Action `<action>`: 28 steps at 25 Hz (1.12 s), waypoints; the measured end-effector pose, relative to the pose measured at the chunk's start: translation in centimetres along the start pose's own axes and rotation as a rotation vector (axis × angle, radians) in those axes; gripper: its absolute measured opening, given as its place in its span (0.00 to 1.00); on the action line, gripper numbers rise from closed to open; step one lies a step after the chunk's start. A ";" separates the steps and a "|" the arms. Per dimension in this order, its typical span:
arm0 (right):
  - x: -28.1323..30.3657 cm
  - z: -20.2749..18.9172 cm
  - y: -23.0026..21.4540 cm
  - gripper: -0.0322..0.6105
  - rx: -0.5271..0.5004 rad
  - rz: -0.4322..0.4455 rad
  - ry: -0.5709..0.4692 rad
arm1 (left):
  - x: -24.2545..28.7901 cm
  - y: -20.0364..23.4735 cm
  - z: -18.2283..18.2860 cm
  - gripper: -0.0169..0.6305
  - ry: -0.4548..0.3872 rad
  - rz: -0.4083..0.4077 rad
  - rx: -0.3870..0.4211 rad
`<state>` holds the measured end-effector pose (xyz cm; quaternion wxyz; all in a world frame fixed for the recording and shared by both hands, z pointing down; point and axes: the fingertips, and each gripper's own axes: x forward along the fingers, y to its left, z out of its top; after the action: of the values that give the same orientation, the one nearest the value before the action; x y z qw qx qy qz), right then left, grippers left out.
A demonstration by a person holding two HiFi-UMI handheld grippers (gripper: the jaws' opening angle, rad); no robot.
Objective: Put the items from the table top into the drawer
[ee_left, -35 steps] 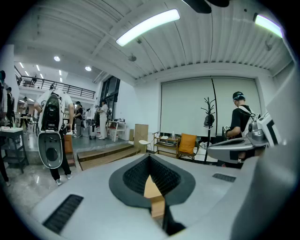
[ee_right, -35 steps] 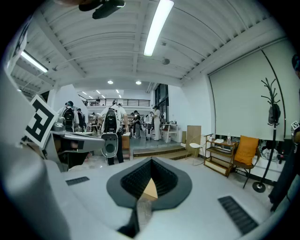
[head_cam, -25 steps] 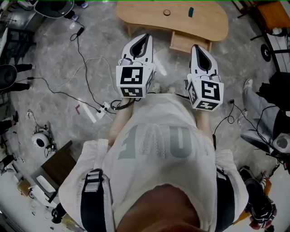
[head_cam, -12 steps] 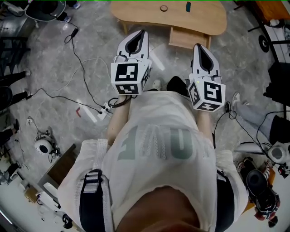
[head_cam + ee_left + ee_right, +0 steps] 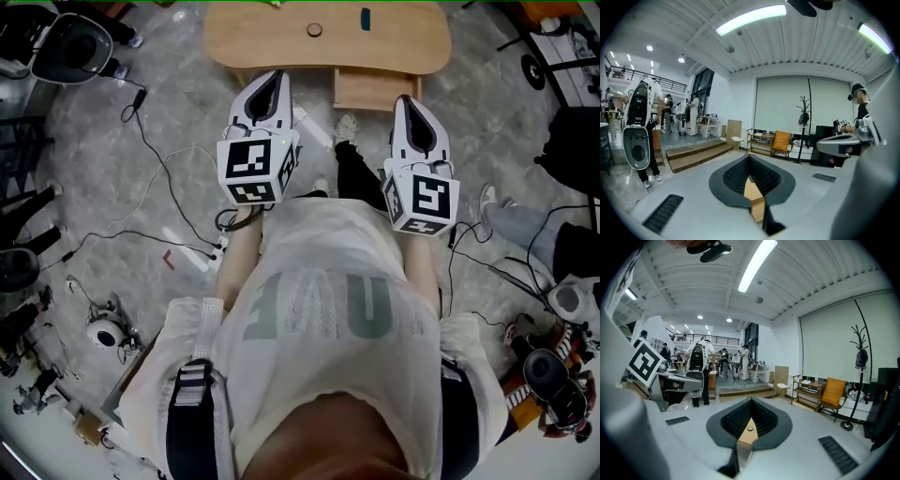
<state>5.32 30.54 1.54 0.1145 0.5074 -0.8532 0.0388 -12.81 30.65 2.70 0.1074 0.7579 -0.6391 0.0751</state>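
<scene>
— What could you not make out?

— The pale wooden table ran off the top edge of the head view, so its far side was lost. A light wooden drawer stuck out under the table's near edge. Whether anything lay inside it, I could not tell.

— And the claws?

— The left claw was clenched on nothing, its jaws meeting in a point. The right claw looked the same, clenched and empty. In each gripper view only a thin slit remained between the jaws, with wood showing through it.

— Where were the items?

— A small round brown disc lay on the table top, beyond the left claw's tip and a little to its right, well apart from it. A small dark teal block lay further right on the same top, between the lines of the two claws and touching neither. The disc also showed through the right claw's slit. The drawer sat between the claws' tips, nearer the right one.
</scene>
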 end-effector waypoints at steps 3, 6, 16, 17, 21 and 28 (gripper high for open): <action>2.5 0.0 -1.7 0.06 0.002 0.018 -0.011 | 2.5 -0.6 0.6 0.04 -0.005 -0.001 0.009; 6.4 0.5 -3.5 0.06 0.001 0.040 -0.011 | 6.1 -0.2 1.0 0.04 0.005 0.009 0.015; 22.2 4.2 -11.3 0.06 -0.050 0.109 0.006 | 22.5 2.5 5.5 0.04 0.023 0.044 0.003; 23.7 4.6 -12.2 0.06 -0.043 0.119 0.007 | 24.1 2.7 6.0 0.04 0.026 0.052 0.002; 29.7 6.3 -15.2 0.06 -0.040 0.161 0.003 | 29.9 3.6 8.1 0.04 0.035 0.085 0.008; 37.4 6.8 -15.6 0.06 -0.042 0.224 0.040 | 35.3 6.9 9.7 0.04 0.052 0.122 0.013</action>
<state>0.73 -10.27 2.92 0.1368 0.4053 -0.9028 0.0436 -13.79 -6.57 2.62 0.1141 0.7160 -0.6806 0.1052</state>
